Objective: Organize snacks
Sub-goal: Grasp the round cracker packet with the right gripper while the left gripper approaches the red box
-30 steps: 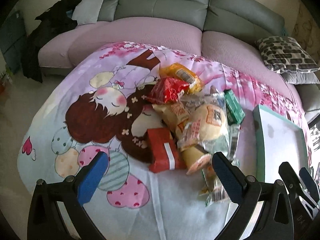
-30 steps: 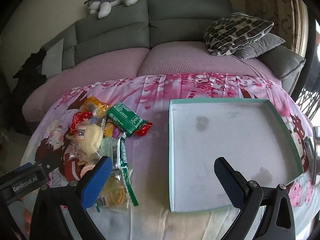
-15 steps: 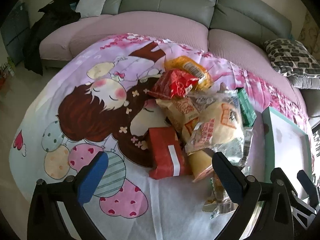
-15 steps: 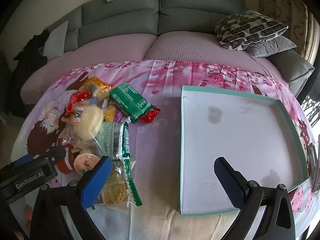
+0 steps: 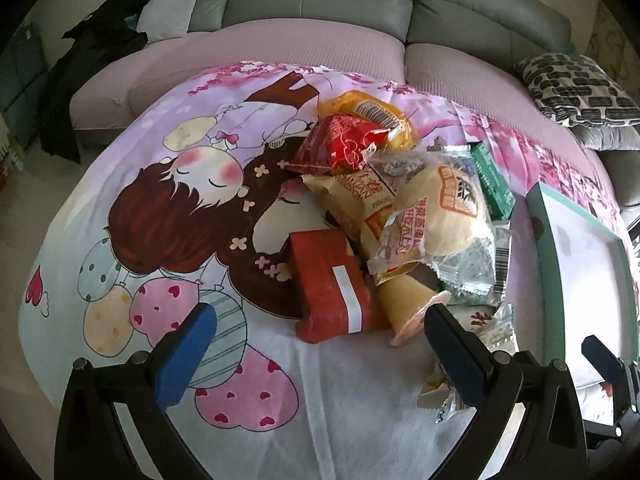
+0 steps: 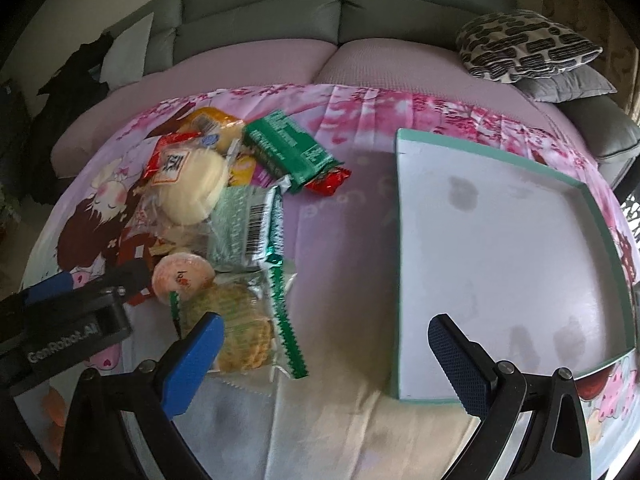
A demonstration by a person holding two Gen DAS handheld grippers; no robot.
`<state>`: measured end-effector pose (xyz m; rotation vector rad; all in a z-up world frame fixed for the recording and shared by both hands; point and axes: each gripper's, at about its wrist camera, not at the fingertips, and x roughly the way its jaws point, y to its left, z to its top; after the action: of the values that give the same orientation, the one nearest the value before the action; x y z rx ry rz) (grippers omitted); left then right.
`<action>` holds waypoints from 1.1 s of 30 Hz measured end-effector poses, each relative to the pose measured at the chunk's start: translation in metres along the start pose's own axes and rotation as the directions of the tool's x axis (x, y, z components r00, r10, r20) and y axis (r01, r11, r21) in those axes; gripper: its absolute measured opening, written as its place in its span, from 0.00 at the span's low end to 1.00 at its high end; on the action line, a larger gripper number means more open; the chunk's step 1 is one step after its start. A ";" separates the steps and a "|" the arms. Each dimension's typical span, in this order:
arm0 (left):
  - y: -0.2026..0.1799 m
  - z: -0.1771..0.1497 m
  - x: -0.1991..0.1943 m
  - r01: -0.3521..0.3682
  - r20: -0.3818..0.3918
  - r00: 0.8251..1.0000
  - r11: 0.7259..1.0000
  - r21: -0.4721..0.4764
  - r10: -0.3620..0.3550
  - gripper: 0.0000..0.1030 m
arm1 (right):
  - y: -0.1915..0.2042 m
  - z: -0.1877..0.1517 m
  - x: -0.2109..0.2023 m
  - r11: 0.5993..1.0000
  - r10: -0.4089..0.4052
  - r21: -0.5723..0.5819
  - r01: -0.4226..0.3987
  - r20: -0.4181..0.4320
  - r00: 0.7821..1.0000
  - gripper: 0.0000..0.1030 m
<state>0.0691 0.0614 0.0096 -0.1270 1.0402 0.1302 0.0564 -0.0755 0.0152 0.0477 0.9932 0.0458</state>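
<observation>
A heap of snack packets lies on the cartoon-print cloth [image 5: 160,208]: a red box [image 5: 332,284], a pale bun in clear wrap [image 5: 444,216], a red packet [image 5: 340,144], a yellow packet [image 5: 372,112] and a green packet [image 6: 286,150]. My left gripper [image 5: 316,348] hangs open just in front of the red box, with nothing between its fingers. My right gripper [image 6: 324,354] is open above bare cloth, between a biscuit pack [image 6: 240,328] and the teal-rimmed white tray [image 6: 400,264]. The tray holds nothing.
A grey and mauve sofa [image 5: 320,20] curves behind the cloth. A patterned cushion [image 6: 524,44] lies at its right end and dark clothing [image 5: 96,52] at its left. Floor shows past the cloth's left edge.
Both grippers have moved forward and lower toward the cloth. The snack heap and the tray loom larger. Nothing has been picked up or shifted.
</observation>
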 end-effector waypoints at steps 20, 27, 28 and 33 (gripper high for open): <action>0.010 -0.004 0.008 -0.006 -0.020 1.000 0.999 -0.046 0.005 1.00 | 0.038 -0.011 0.015 0.992 0.060 -0.109 -0.063 -0.036 0.998 1.00; 0.008 -0.005 0.010 0.025 -0.027 0.999 0.999 -0.043 -0.026 1.00 | 0.038 -0.012 0.019 0.992 0.095 -0.079 -0.097 -0.031 0.995 0.95; 0.007 -0.005 0.010 0.025 -0.029 0.999 0.999 -0.041 -0.026 1.00 | 0.038 -0.012 0.020 0.992 0.096 -0.076 -0.098 -0.029 0.995 0.94; 0.006 -0.005 0.011 0.026 -0.031 0.999 0.999 -0.041 -0.027 1.00 | 0.038 -0.011 0.021 0.992 0.103 -0.069 -0.104 -0.021 0.995 0.87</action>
<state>0.0688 0.0674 -0.0024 -0.1804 1.0667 0.1261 0.0579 -0.0357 -0.0066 0.0348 1.0056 0.1758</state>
